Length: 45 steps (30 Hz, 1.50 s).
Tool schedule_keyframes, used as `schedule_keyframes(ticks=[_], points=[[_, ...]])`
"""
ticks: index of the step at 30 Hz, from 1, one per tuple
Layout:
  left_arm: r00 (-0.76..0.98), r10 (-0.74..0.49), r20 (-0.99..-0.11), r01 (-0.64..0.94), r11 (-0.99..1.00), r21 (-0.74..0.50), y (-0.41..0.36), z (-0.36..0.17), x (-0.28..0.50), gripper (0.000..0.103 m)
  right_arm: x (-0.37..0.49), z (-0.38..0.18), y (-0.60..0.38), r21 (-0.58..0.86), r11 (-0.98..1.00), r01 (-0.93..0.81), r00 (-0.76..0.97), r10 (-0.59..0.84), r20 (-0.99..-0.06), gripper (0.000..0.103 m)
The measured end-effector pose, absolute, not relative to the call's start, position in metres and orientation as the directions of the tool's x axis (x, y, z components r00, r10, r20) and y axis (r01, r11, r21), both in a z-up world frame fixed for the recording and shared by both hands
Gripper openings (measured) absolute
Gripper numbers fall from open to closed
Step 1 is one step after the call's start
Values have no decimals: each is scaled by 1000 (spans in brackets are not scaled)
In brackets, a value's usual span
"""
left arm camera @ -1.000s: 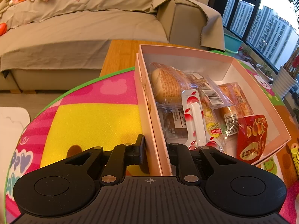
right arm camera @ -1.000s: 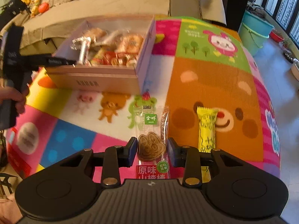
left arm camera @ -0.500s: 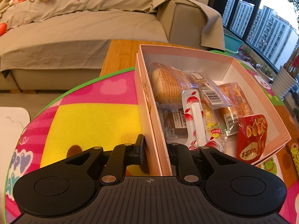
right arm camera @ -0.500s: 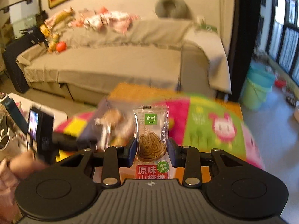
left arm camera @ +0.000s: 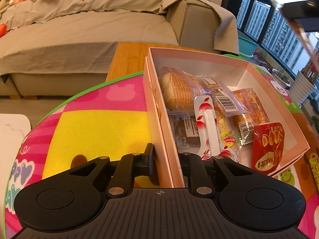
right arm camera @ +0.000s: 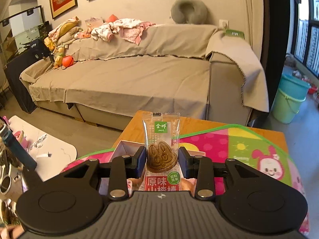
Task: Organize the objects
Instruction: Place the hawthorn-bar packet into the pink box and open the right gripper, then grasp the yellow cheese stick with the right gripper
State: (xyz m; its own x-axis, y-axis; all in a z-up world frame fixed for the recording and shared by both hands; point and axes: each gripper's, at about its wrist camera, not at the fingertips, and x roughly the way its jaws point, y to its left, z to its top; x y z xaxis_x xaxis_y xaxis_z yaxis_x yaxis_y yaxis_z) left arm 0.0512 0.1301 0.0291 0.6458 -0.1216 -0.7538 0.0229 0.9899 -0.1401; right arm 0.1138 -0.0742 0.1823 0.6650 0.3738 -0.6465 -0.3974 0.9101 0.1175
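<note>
A pink cardboard box [left arm camera: 265, 83] lies on the colourful play mat [left arm camera: 89, 129], holding several wrapped snacks, among them a bread roll [left arm camera: 179, 91] and a red pouch [left arm camera: 267, 145]. My left gripper [left arm camera: 165, 159] is shut on the box's near wall, one finger outside and one inside. My right gripper [right arm camera: 161, 160] is shut on a clear-wrapped rabbit-shaped biscuit [right arm camera: 162, 155], held upright in the air above the box, whose corner [right arm camera: 124, 146] shows just under the fingers. In the left wrist view the right gripper appears as a dark blurred shape [left arm camera: 301, 12] at the top right.
A beige covered sofa [right arm camera: 129, 73] with clothes and toys runs along the far side. The wooden table edge [left arm camera: 127, 59] shows past the mat. A yellow snack packet [left arm camera: 315, 169] lies on the mat right of the box. Teal buckets [right arm camera: 289, 97] stand by the window; a white low table [right arm camera: 49, 149] sits left.
My right gripper rose from the mat with the biscuit and swung toward the box, so its view now looks at the sofa. The left gripper stayed put on the box wall.
</note>
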Motion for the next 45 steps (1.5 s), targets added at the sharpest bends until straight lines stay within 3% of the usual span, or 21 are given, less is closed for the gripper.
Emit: schedule_keyframes(ticks=[6, 21, 30, 37, 45], points=[[647, -125, -753, 22, 989, -144, 131, 29, 50, 19, 137, 165, -60, 144, 906, -397, 620, 381, -686, 43], [646, -125, -753, 23, 989, -144, 131, 29, 50, 19, 89, 147, -131, 25, 942, -336, 647, 250, -720, 56], [646, -125, -753, 23, 989, -144, 131, 29, 50, 19, 41, 111, -196, -72, 979, -193, 622, 65, -780, 57], [647, -125, -752, 23, 989, -144, 131, 29, 50, 19, 15, 67, -229, 0, 993, -119, 499, 60, -865, 57], [648, -125, -751, 22, 989, -146, 132, 29, 50, 19, -3, 38, -228, -38, 993, -113, 459, 18, -888, 53]])
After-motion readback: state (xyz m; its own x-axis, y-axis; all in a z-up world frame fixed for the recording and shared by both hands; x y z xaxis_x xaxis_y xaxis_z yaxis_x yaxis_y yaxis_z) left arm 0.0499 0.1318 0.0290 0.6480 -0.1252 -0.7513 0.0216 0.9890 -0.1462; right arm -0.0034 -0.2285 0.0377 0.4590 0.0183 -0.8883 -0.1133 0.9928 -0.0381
